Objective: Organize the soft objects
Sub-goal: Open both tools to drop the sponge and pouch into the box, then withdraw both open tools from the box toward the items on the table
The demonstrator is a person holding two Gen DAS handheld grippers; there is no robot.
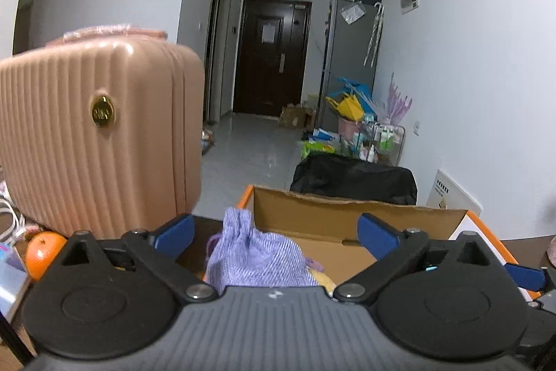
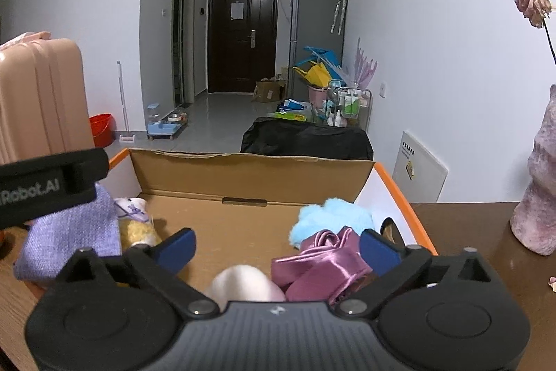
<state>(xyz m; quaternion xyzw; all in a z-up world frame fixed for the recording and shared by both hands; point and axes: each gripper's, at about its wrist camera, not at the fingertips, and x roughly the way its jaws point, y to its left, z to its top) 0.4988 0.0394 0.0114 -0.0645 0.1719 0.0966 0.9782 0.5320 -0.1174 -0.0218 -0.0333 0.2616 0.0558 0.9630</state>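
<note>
Currently both grippers, left (image 1: 276, 230) and right (image 2: 277, 246), hang with jaws apart, holding nothing. Pouch (image 2: 69, 232) straddles the box (image 2: 250, 171) left wall; satin (image 2: 323, 261) lies inside. Risk: a nudge tips the pouch outward onto the tabletop (image 2: 486, 232).

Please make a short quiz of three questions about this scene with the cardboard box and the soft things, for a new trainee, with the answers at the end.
1. True or false: the left gripper is closed on the lilac knit pouch.
2. Which soft thing lies nearest the right gripper? A) the fluffy blue item B) the purple satin cloth C) the yellow plush toy
3. Fill in: the fruit beside the pink suitcase is an ____.

Key: 1 false, its jaws stand wide apart. 2 B. 3 orange.
</note>
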